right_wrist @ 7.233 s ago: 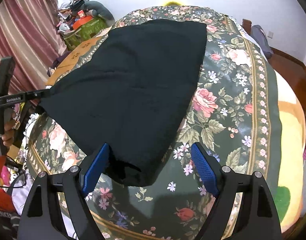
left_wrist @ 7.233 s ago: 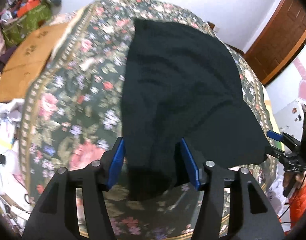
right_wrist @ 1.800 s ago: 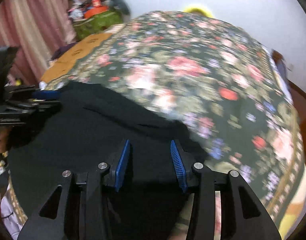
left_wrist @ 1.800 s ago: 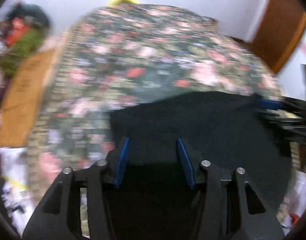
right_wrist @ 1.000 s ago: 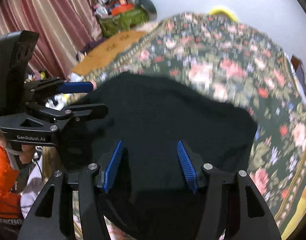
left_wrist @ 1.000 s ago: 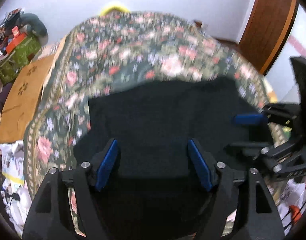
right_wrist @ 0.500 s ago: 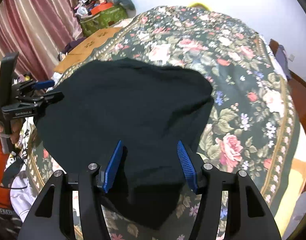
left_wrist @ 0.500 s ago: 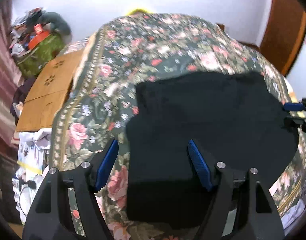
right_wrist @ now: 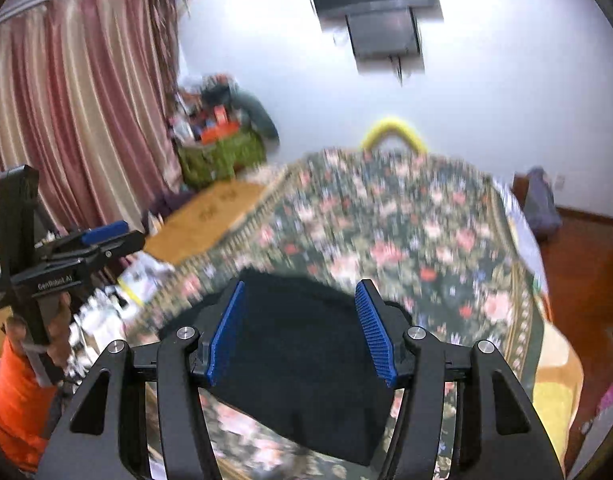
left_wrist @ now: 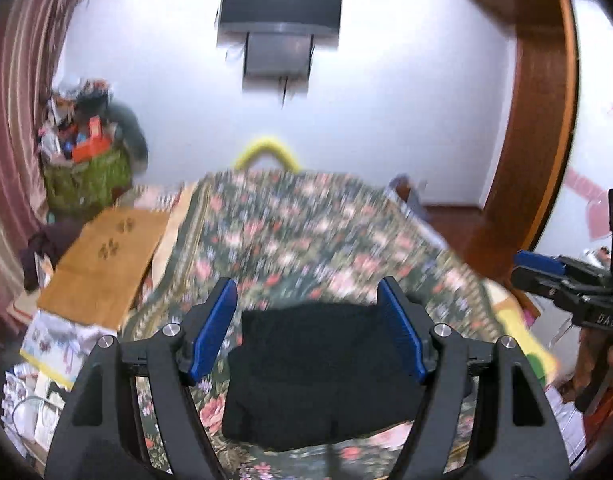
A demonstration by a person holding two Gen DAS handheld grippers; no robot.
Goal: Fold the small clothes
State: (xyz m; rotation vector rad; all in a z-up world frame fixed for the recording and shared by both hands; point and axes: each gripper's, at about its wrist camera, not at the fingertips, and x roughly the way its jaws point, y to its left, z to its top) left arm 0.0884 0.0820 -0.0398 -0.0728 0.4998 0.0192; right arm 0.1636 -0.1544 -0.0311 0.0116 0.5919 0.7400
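Note:
A black garment (left_wrist: pixel 318 376) lies folded on the near end of the floral bedspread (left_wrist: pixel 306 248). It also shows in the right wrist view (right_wrist: pixel 302 364). My left gripper (left_wrist: pixel 308 332) is open and empty, raised above the garment with its blue pads either side of it in view. My right gripper (right_wrist: pixel 300 332) is open and empty, also raised above the cloth. Each gripper shows in the other's view, the right one at the far right (left_wrist: pixel 546 276) and the left one at the far left (right_wrist: pixel 102 240). Both views are blurred.
A wooden board (left_wrist: pixel 102 264) lies left of the bed. A green bag of clutter (left_wrist: pixel 86 172) stands by striped curtains (right_wrist: pixel 78 128). A wall screen (left_wrist: pixel 280 4) hangs ahead. A wooden door (left_wrist: pixel 530 140) is at the right. Papers (left_wrist: pixel 54 344) litter the floor left.
Both grippers have lifted and tilted up off the black garment, so the wall and screen now show. The garment lies lower in both views, a smaller folded shape.

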